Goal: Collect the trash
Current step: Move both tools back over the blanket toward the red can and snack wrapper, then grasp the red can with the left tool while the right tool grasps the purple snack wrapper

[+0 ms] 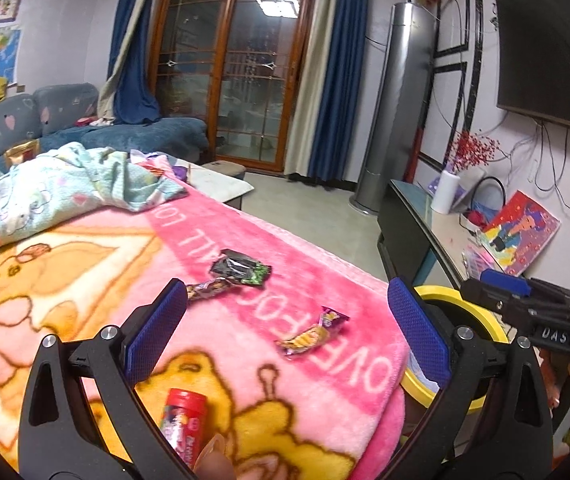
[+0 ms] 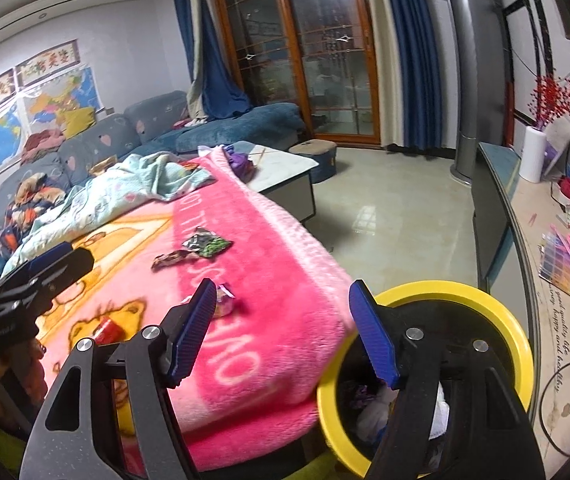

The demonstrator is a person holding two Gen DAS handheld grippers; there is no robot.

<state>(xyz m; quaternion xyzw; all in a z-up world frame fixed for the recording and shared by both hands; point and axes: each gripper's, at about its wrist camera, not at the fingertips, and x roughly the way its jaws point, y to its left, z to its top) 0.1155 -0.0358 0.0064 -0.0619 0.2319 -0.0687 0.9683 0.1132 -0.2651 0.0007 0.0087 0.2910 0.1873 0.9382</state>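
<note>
**Both grippers open over blanket; four trash items counted on it**

Left gripper (image 1: 285, 320) is hanging above the pink blanket (image 1: 85, 280) with its jaws spread wide and nothing between them. Right gripper (image 2: 285, 320) is likewise standing open and empty, its right finger hanging over the yellow-rimmed bin (image 2: 497, 320), which is sitting just beside the blanket's corner.

Trash lying on the blanket, counted in the left wrist view: four pieces.
1. One black and green wrapper (image 1: 241, 267), crumpled, farthest from the grippers.
2. One dark purple wrapper (image 1: 209, 289), touching or nearly touching the first; its near end is showing just beside the left finger.
3. One yellow and purple wrapper (image 1: 312, 334), lying apart from the other two, nearer the blanket's edge.
4. One red tube-shaped package (image 1: 185, 420), lying closest to the camera, partly blurred.

One bin is in view. Some crumpled white and purple material is showing inside it, in the right wrist view; its pieces cannot be counted.

One light blue quilt (image 1: 65, 192) is lying bunched at the blanket's far end.
</note>
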